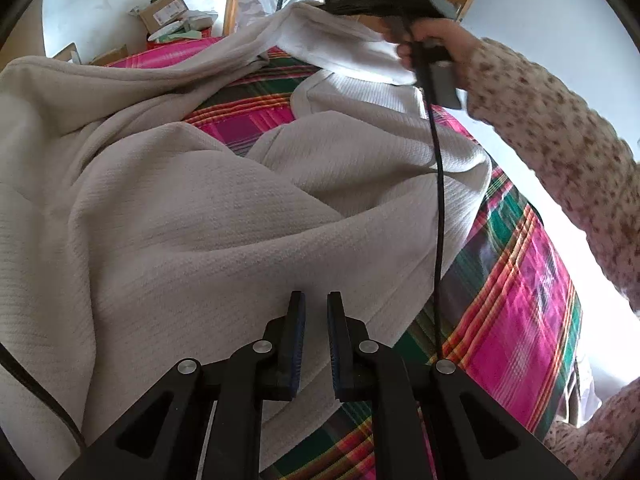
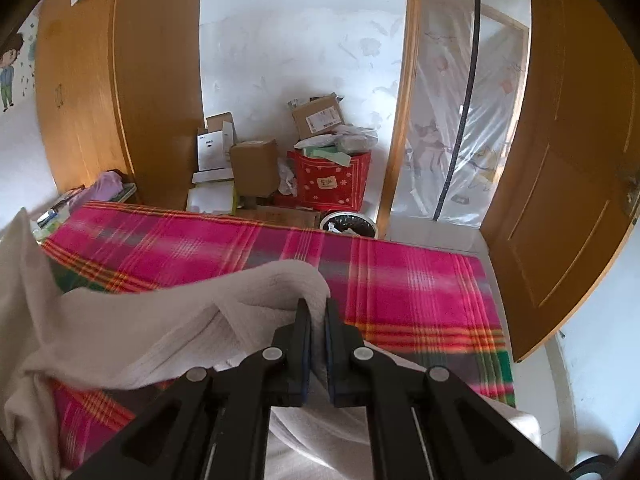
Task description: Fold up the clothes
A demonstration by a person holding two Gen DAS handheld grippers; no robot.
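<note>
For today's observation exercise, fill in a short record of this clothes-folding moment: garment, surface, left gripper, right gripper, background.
garment: cream knit garment, crumpled, partly lifted at one edge
surface: pink plaid blanket under the garment
left gripper: narrow gap between the jaws, over the garment; a grip cannot be told
right gripper: shut on a fold of the garment, held up by a hand in a floral sleeve
background: cardboard boxes, red bag, wooden door

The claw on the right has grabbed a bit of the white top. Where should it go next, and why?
Probably across toward the left gripper. The right gripper is shut on a lifted edge of the cream garment, which lies rumpled on the plaid blanket; carrying that edge over should fold it.
</note>
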